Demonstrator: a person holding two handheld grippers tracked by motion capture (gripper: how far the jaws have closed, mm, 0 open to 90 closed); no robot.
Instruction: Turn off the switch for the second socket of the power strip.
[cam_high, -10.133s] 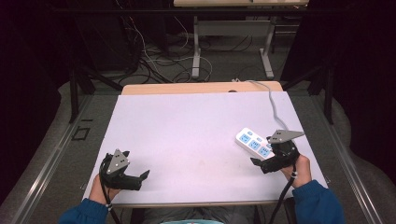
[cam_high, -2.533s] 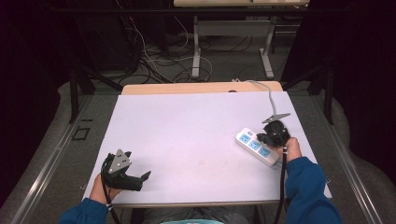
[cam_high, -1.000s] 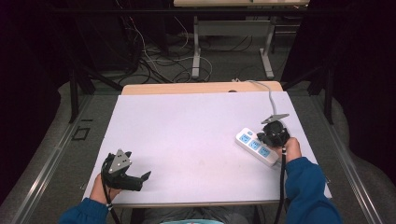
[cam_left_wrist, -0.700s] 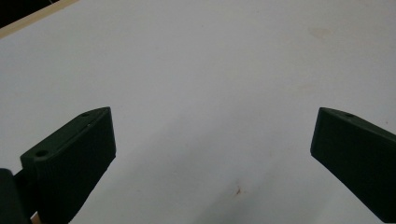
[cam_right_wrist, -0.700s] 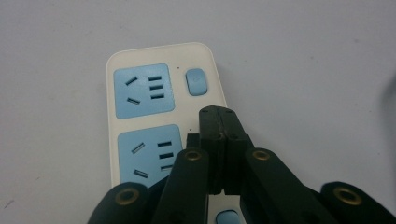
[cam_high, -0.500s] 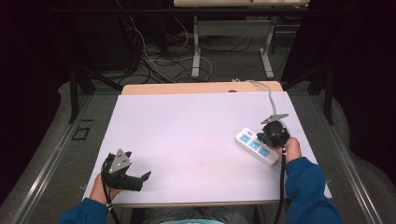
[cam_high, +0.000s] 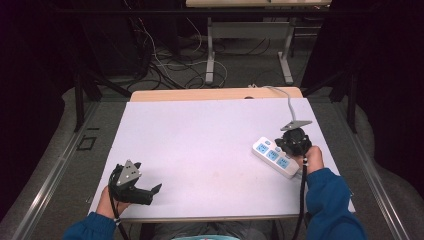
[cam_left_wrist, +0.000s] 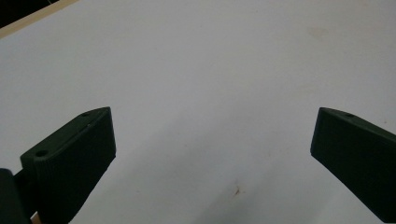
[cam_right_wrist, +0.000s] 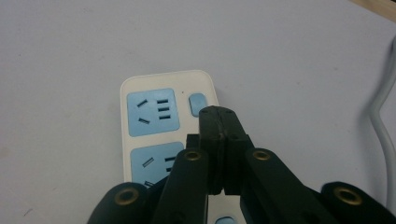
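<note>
While its two black jaws are pressing flat against each other with nothing between them, the right gripper (cam_right_wrist: 218, 112) is pointing its tips down at a white power strip (cam_right_wrist: 154, 135), just beside a small blue switch button (cam_right_wrist: 197, 103) near the strip's end. Whether the tips are actually touching the strip's face I cannot tell. Beside the button, a blue socket panel (cam_right_wrist: 153, 111) is lying in plain sight, and a second blue panel below it is partly sitting behind the jaws. From above, the right gripper (cam_high: 294, 141) is hovering over the far end of the power strip (cam_high: 272, 157), which is lying at a slant near the right edge of the white table (cam_high: 210, 145). A white cord (cam_high: 288, 100) is running from that end toward the far edge of the table.

Well apart from all this, the left gripper (cam_high: 150, 192) is resting near the table's front left corner, held in the person's left hand (cam_high: 111, 200). Its jaws are standing wide apart, with bare white tabletop (cam_left_wrist: 210, 93) showing between them and nothing in their grip.
</note>
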